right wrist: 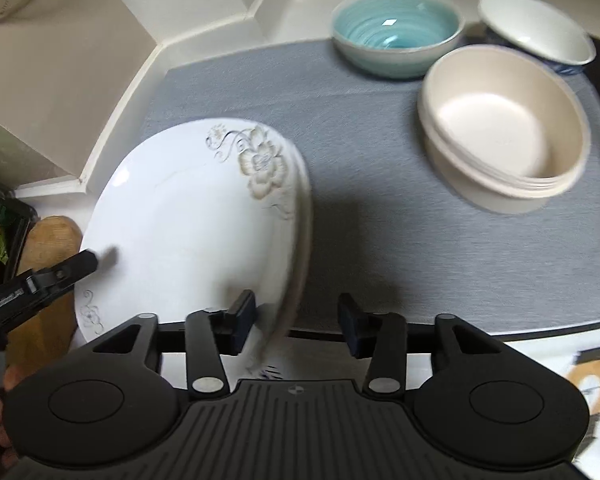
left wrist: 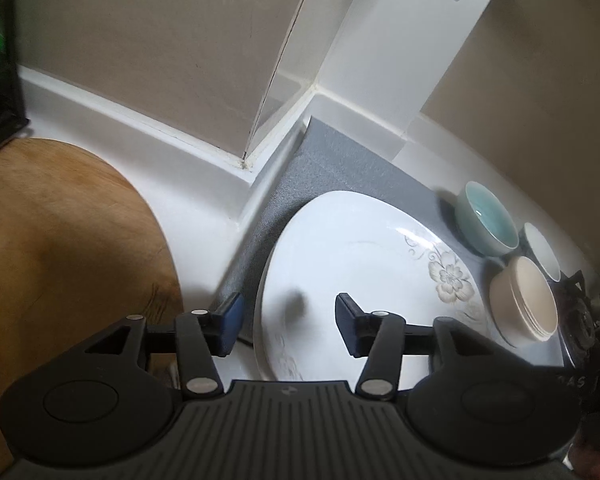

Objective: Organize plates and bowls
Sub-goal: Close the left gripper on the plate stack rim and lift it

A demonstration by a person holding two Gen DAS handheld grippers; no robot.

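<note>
On the bench, left to right, we count one wooden board (left wrist: pixel 60 240), one white flowered plate (right wrist: pixel 188 216) on the grey mat (right wrist: pixel 360 240), and three bowls: one blue bowl (right wrist: pixel 396 28), one cream bowl stack (right wrist: pixel 504 136), one white bowl (right wrist: pixel 540 28). Left tongs (left wrist: pixel 288 320) stand apart, straddling the plate's left rim. Right tongs (right wrist: pixel 296 320) stand apart, straddling its right rim.

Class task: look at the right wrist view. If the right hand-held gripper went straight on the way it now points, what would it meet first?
Most likely the right rim of the white flowered plate, which lies between the open fingers of the right hand-held gripper. Just beyond is the grey mat. Depth is unclear, since the rim is blurred.
</note>
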